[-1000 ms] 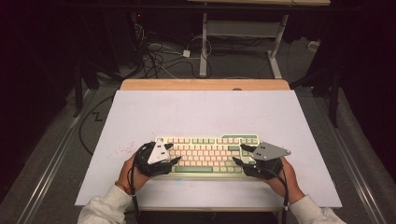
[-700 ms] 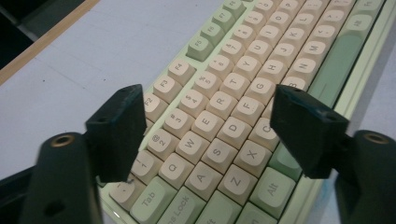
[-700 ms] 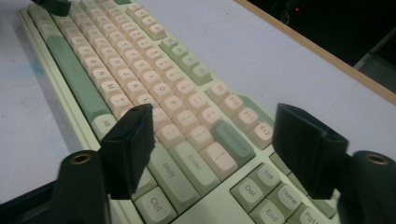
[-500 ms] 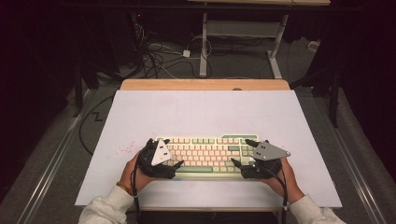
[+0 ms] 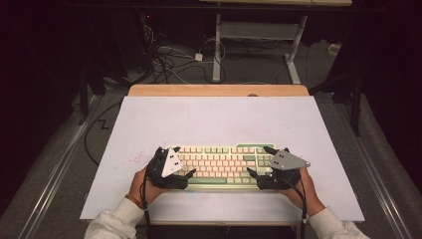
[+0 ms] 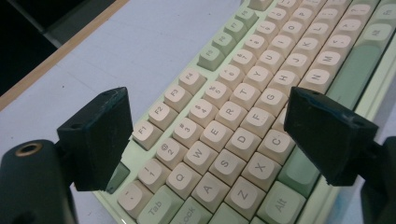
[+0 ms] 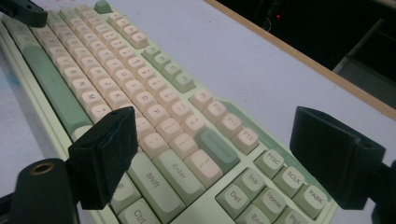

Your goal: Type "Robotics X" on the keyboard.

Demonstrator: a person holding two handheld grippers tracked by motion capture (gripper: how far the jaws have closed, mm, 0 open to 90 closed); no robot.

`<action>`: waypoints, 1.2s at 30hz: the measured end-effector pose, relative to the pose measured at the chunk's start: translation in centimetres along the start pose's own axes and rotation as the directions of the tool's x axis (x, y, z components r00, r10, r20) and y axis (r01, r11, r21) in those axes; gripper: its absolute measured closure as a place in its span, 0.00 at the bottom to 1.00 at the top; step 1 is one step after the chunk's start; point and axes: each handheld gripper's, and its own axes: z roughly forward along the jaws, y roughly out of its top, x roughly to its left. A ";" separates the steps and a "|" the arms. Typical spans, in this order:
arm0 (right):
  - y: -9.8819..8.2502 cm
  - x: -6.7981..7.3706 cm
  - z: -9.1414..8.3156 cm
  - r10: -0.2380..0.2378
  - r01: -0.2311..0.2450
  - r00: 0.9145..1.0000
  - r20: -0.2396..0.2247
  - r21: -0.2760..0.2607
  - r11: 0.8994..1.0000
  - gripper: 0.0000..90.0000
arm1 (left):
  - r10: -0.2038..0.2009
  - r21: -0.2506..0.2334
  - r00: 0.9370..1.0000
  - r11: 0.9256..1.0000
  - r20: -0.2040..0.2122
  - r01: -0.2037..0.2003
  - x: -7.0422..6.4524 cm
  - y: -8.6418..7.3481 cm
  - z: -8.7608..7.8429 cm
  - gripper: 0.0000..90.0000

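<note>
A pale green keyboard with cream keys lies flat near the front of the white table. My left gripper hovers open over its left end. In the left gripper view the keyboard runs between the jaws of the left gripper, one by the Esc corner and one by the front edge. My right gripper is open over the right end. In the right gripper view the right gripper brackets the Enter and navigation keys of the keyboard. Neither gripper holds anything.
The table's wooden back edge lies beyond a wide bare stretch of white surface. Faint red specks mark the surface left of the keyboard. Cables and a desk frame sit on the dark floor behind. A jaw of the left gripper shows far off.
My left gripper has shifted slightly right, farther over the keyboard's left end. The right gripper and the keyboard have hardly moved.
</note>
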 end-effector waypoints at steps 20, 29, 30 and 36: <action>0.3 -0.9 -1.6 -0.015 0.016 0.998 0.061 -0.018 1.000 0.17 | -0.001 -0.037 0.999 0.999 -0.052 -0.001 1.1 -0.1 -1.5 0.16; 0.2 -1.3 -2.3 -0.026 0.027 0.996 0.088 -0.010 1.000 0.17 | -0.003 -0.031 0.998 1.000 -0.065 0.001 1.5 -0.6 -2.1 0.16; 0.1 -1.3 -2.4 -0.024 0.025 0.996 0.088 -0.009 1.000 0.17 | 0.000 -0.029 0.997 1.000 -0.071 -0.002 1.6 -0.6 -2.2 0.16; -0.1 -1.7 -3.1 -0.022 0.023 0.994 0.106 -0.009 1.000 0.18 | -0.011 -0.025 0.997 1.000 -0.077 0.009 1.8 -1.2 -2.6 0.16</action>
